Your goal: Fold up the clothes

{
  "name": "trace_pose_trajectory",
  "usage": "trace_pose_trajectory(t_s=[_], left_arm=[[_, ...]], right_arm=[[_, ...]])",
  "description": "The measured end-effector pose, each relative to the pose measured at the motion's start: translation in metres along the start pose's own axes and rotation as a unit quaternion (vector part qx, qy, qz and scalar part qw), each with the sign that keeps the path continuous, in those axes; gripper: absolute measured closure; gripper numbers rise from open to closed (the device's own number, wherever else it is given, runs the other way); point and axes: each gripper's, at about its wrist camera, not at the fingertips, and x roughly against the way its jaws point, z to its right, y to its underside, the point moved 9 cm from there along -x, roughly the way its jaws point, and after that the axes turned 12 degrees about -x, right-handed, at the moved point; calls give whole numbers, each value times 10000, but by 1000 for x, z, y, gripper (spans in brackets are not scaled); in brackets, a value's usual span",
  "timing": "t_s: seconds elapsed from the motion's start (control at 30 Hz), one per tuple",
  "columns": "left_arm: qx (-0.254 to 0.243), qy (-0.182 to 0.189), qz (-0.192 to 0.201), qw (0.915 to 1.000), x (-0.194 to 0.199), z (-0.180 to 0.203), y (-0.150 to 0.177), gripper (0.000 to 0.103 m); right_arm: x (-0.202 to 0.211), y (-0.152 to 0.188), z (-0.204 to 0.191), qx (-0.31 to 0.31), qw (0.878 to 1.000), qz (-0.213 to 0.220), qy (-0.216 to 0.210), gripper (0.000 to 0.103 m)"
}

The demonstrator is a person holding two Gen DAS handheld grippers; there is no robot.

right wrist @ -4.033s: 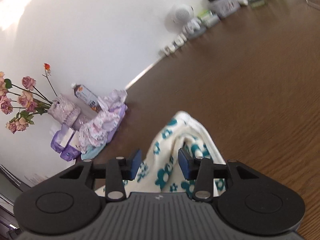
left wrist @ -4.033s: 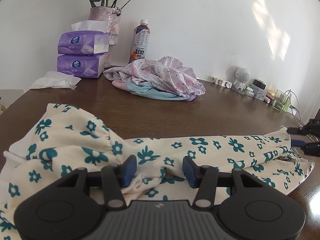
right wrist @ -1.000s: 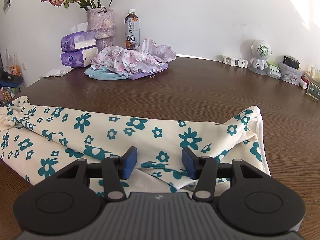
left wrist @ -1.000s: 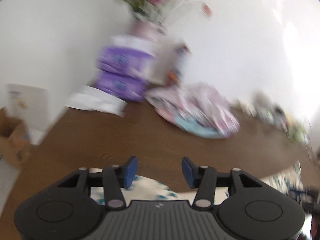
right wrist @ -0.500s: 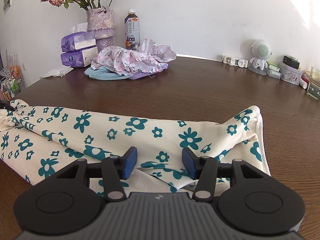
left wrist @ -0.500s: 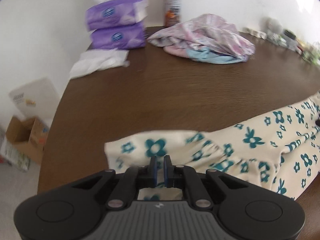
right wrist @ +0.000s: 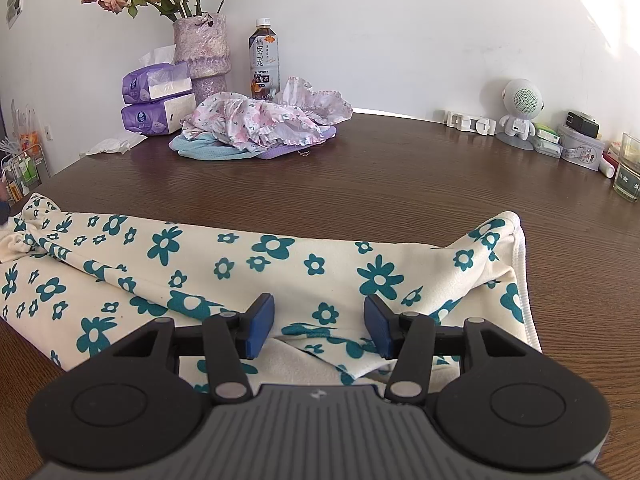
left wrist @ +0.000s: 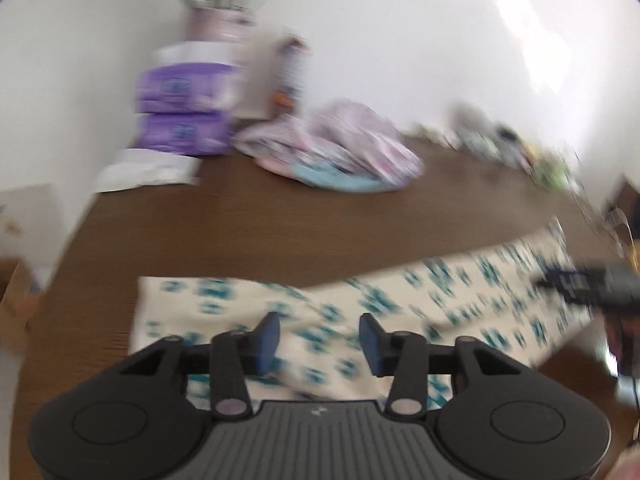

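Across the lower half of both frames you are facing the cloth, lying on the table with its long axis left to right, each end under a released gripper, left and right, equally near.

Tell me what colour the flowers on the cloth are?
Teal, on a cream cloth. The right wrist view shows it best.

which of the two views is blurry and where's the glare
Left wrist view: motion-smeared throughout, the floral cloth and tissue packs streaked; only the left gripper is sharp. Right wrist view: crisp, with a sunlight patch on the wall at upper right.
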Motion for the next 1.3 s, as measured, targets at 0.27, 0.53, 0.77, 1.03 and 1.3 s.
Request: trace_pose_trajectory(t_s=[0.27,0.53,0.77,1.03,1.3], left_arm=[[144,-307,-13,9994,-10,0,33,71],[496,-468,429,9967,-2,1,38,68],[1346,-722,1282,9799,48,3,29,25],[2206,-76,1321,9663,66,28,55,25],[2818,-123,758,9564,59,37,89,25]], right_arm=[[0,0,0,-7,10000,-1,-6,52],[0,0,0,-18,10000,0,-28,52],[38,-12,8,-495,9972,439,-357,50],[79,-1,34,-747,9949,671,25,38],[75,16,29,-739,9960,490,73,38]])
